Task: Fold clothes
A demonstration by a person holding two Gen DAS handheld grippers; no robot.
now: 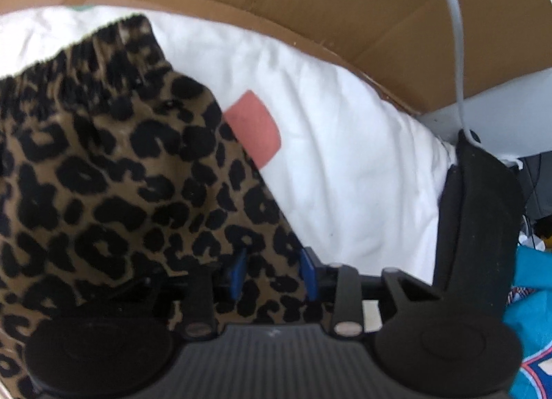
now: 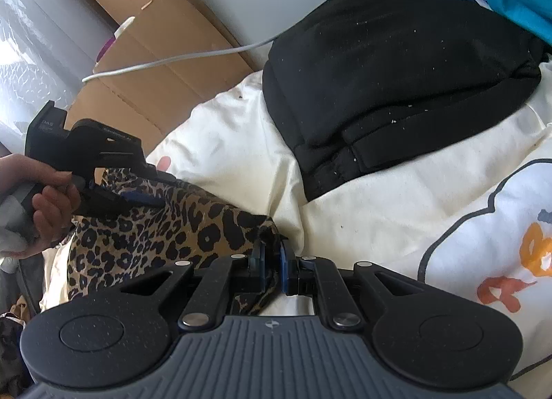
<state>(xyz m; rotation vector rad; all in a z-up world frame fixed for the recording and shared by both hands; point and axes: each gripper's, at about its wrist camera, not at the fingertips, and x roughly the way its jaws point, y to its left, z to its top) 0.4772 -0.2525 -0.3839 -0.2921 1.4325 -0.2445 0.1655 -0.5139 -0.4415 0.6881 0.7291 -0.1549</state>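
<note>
The left tool [image 1: 272, 273] grips the leopard shorts [image 1: 114, 171] between its blue fingers [image 1: 238, 275]. The right tool [image 2: 270, 261] is clamped on another corner of the same shorts [image 2: 179, 223]. The shorts hang between the two tools, just above a white blanket [image 2: 379, 219]. A hand [image 2: 45, 206] holds the left tool's handle. A folded black garment [image 2: 396, 81] lies on the blanket behind. Brown cardboard [image 1: 345, 2] leans against the wall, and a white cable [image 2: 179, 59] runs across it.
</note>
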